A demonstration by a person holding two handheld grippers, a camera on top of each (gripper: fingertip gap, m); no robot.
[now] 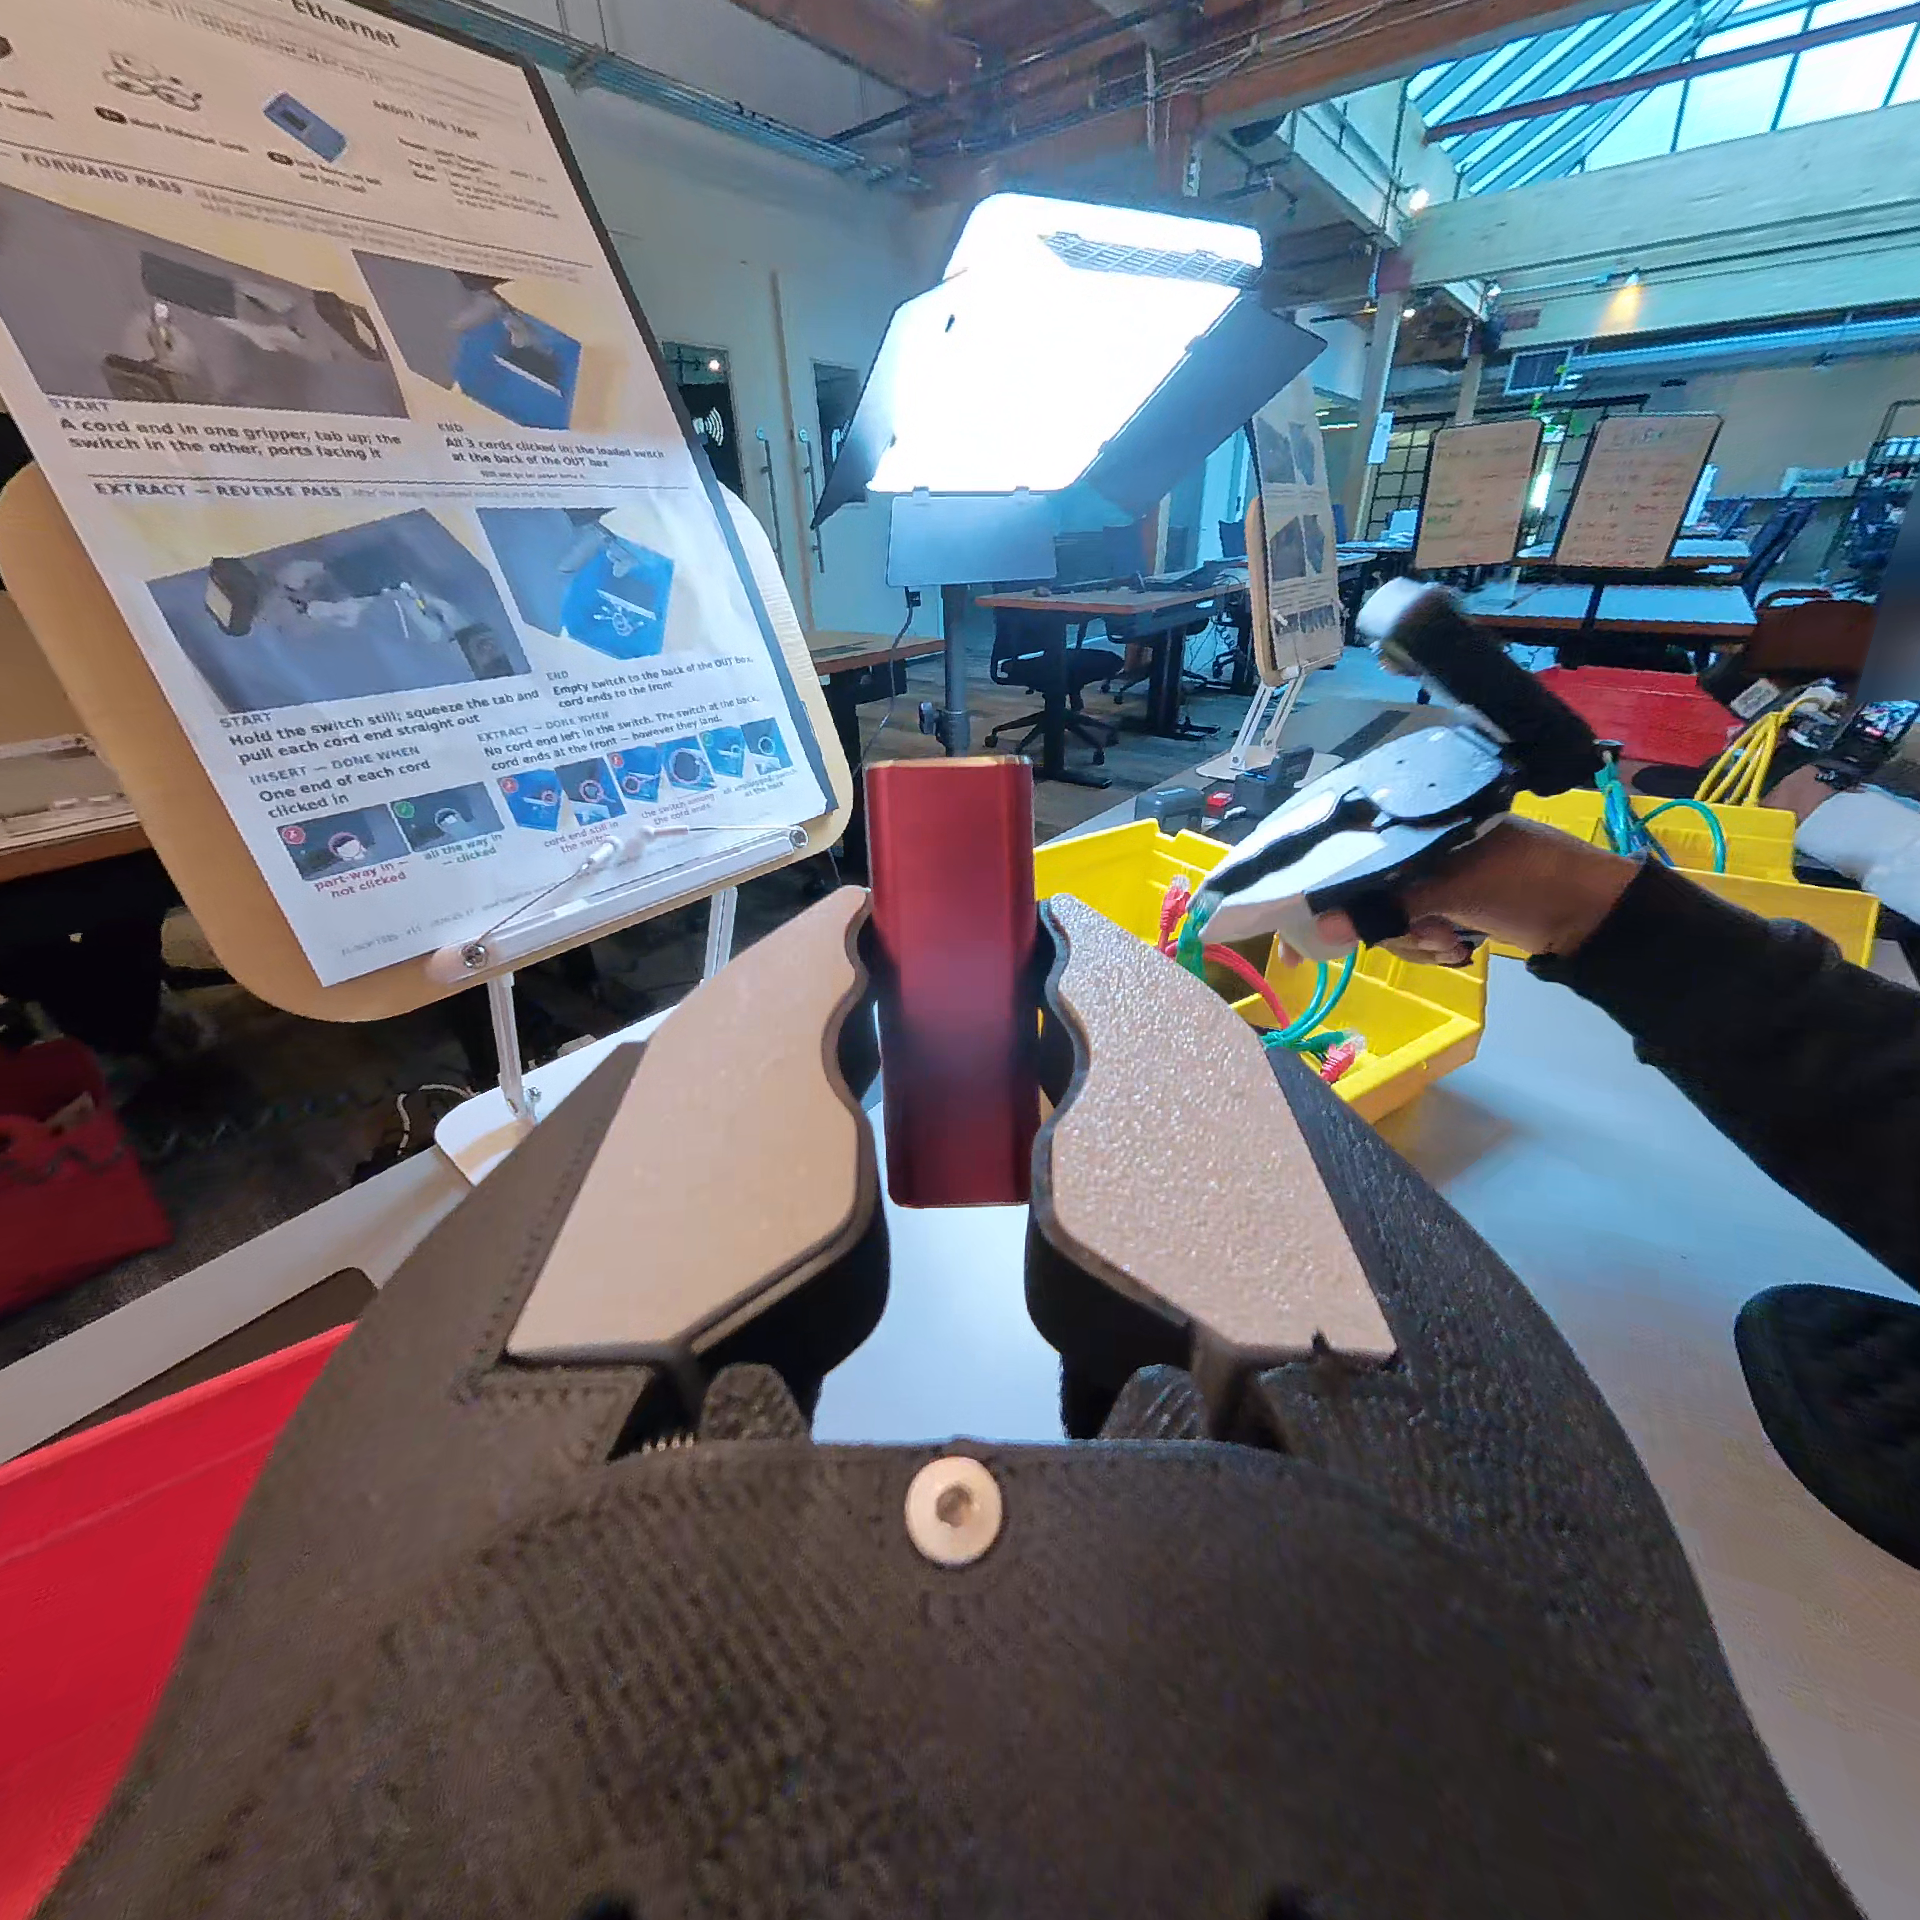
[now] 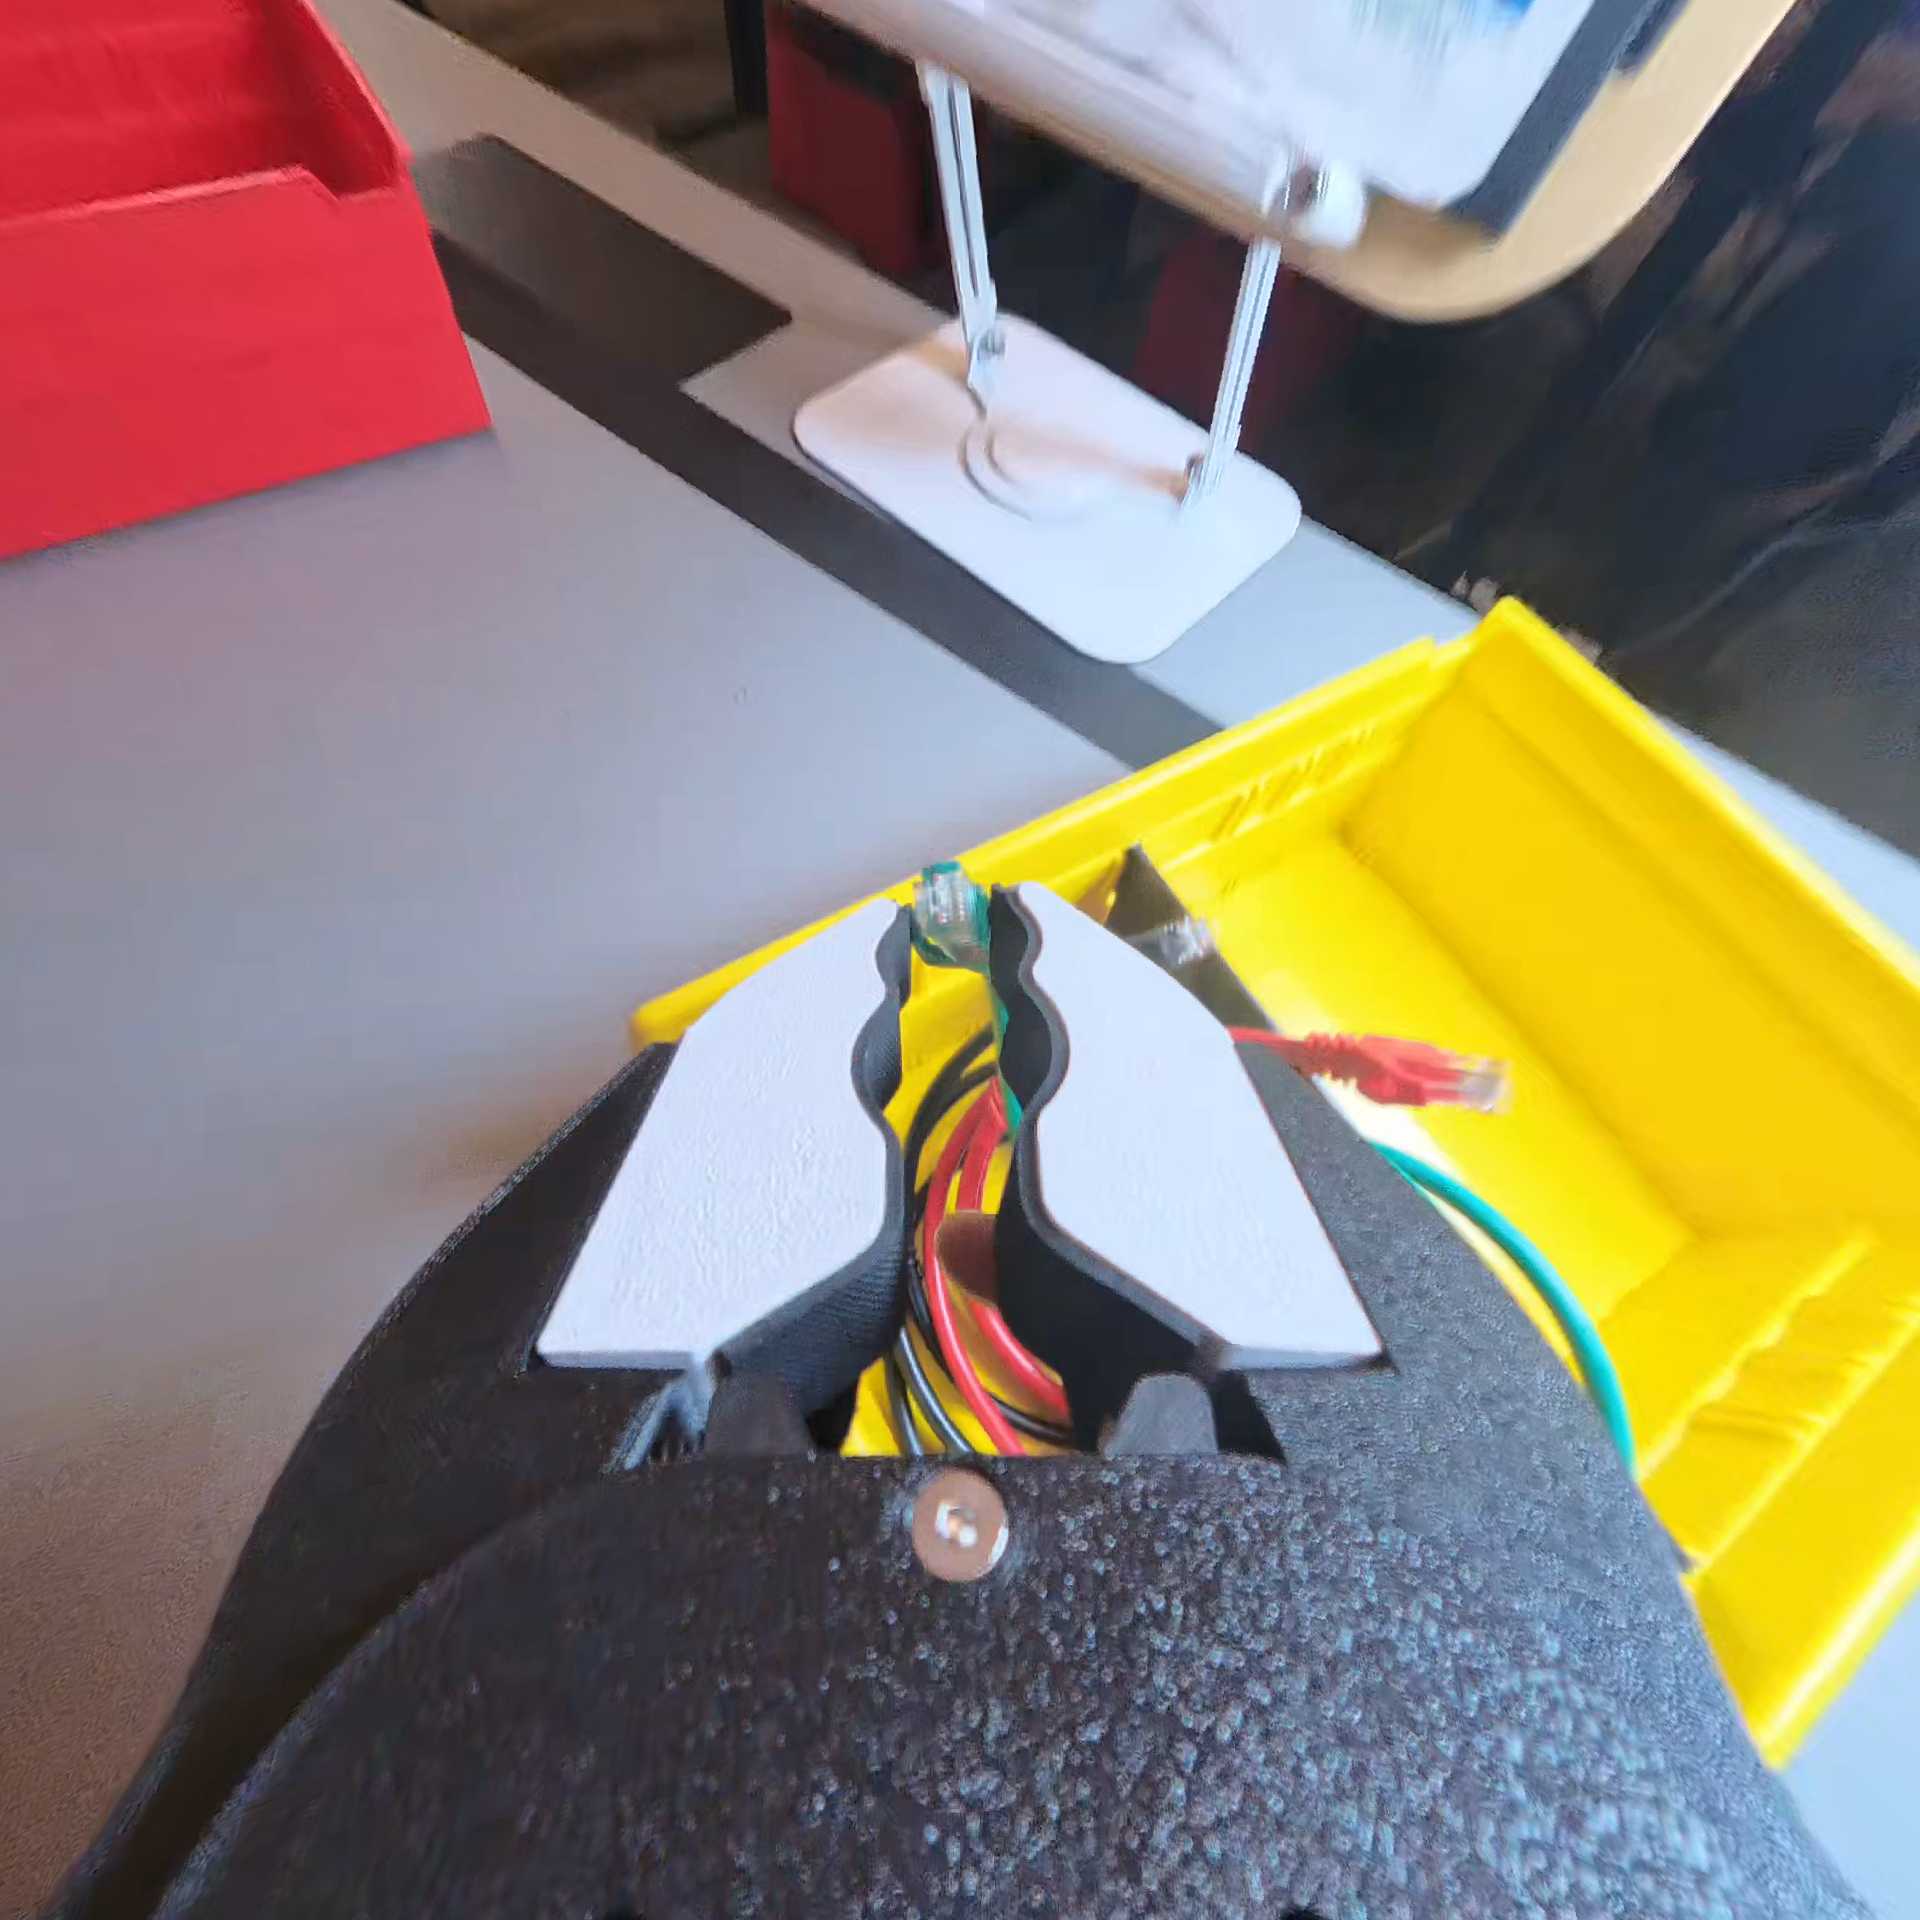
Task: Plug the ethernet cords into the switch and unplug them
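Note:
My left gripper (image 1: pixel 951 920) is shut on a dark red metal switch (image 1: pixel 951 987) and holds it upright above the table; its ports are not visible. My right gripper (image 2: pixel 948 914) is shut on the plug of the green ethernet cord (image 2: pixel 948 916), just above the near end of the yellow bin (image 2: pixel 1558 935). A red cord (image 2: pixel 1382 1070) and a black cord (image 2: pixel 914 1382) lie in that bin beneath my fingers. In the left wrist view the right gripper (image 1: pixel 1205 925) shows at the right, over the yellow bin (image 1: pixel 1392 1029), held by a person's hand.
An instruction sheet on a white stand (image 1: pixel 395 520) stands at the table's back edge; its base (image 2: pixel 1049 478) shows in the right wrist view. A red box (image 2: pixel 208 343) sits at the left. More yellow bins (image 1: pixel 1714 862) with cords lie farther right. A grey table (image 2: pixel 416 831) lies between. About 30 cm separates my left fingertips from my right.

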